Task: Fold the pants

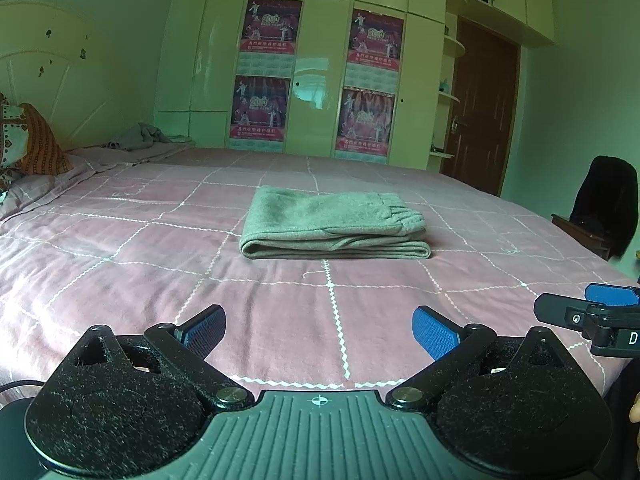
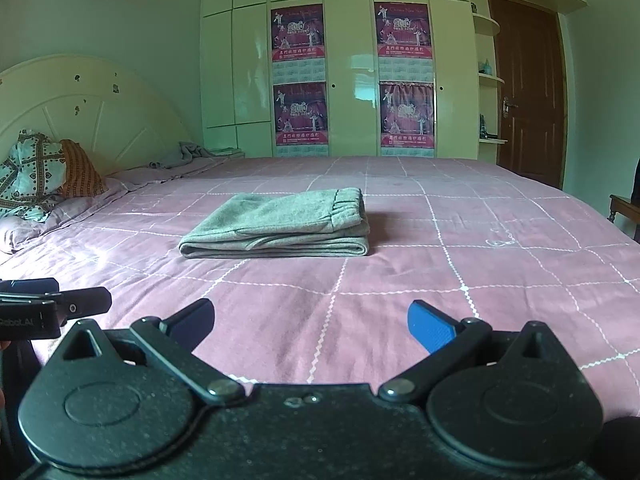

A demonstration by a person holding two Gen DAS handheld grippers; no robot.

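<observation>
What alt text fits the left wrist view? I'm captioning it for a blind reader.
Grey pants lie folded in a neat stack on a pink checked bedspread, waistband toward the right. In the foreground the left hand-held gripper is open and holds nothing, well short of the pants; a wardrobe with posters stands behind.

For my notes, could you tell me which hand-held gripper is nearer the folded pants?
Neither clearly. The left hand-held gripper and the right hand-held gripper both hover open, well short of the pants.
</observation>
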